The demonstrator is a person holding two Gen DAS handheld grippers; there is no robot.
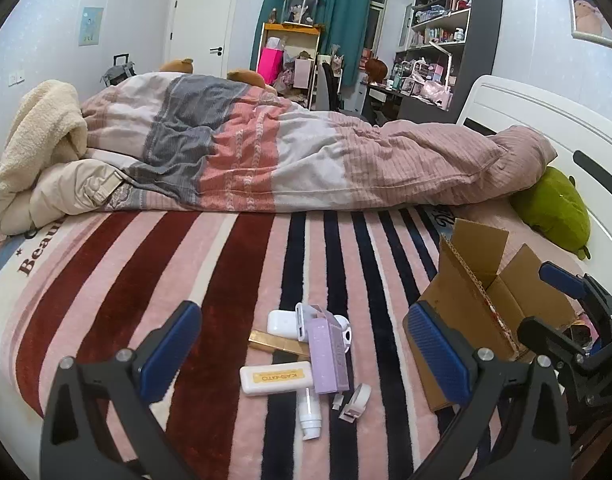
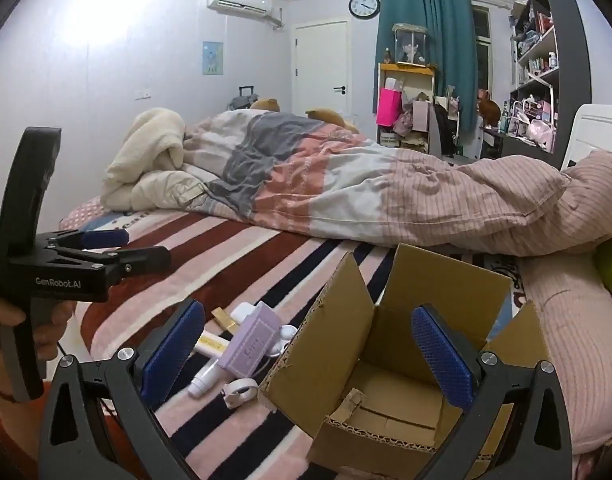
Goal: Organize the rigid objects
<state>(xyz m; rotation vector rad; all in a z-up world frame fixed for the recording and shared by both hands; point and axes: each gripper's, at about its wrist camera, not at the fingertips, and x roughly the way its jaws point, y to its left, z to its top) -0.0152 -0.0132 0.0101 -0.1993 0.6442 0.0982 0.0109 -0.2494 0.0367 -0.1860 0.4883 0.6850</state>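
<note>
Grippers are both hanging over the striped blanket [image 1: 154, 264], angled down at the bed. Left gripper [image 1: 302, 350] is standing with its blue pads spread wide and nothing between them but air; below the gap, at six o'clock in its own view, the little pile of rigid objects is lying on the blanket. A lilac box [image 1: 328, 354] is sitting tilted on top of the heap, a white case with a yellow label [image 1: 276, 378] is lying just beside it at nine o'clock, a white pump bottle [image 1: 310, 414] is pointing toward six o'clock below them, a gold bar [image 1: 276, 342] is peeking out from under the lilac box, and a small clear dispenser [image 1: 356, 400] is lying at the five o'clock edge of the heap.

Right gripper [image 2: 308, 354] is spreading its jaws just as wide, gripping nothing, and it is framing the open cardboard box [image 2: 326, 344], whose flaps are standing up and whose floor is showing bare cardboard. The box is standing at three o'clock from the pile, just beside it, with the nearest white pieces almost touching its wall.

A person's hand [image 2: 10, 328] is gripping the left tool's handle at nine o'clock in the right wrist view. A rumpled duvet [image 1: 306, 152] is heaped across twelve o'clock, well apart from the pile.
</note>
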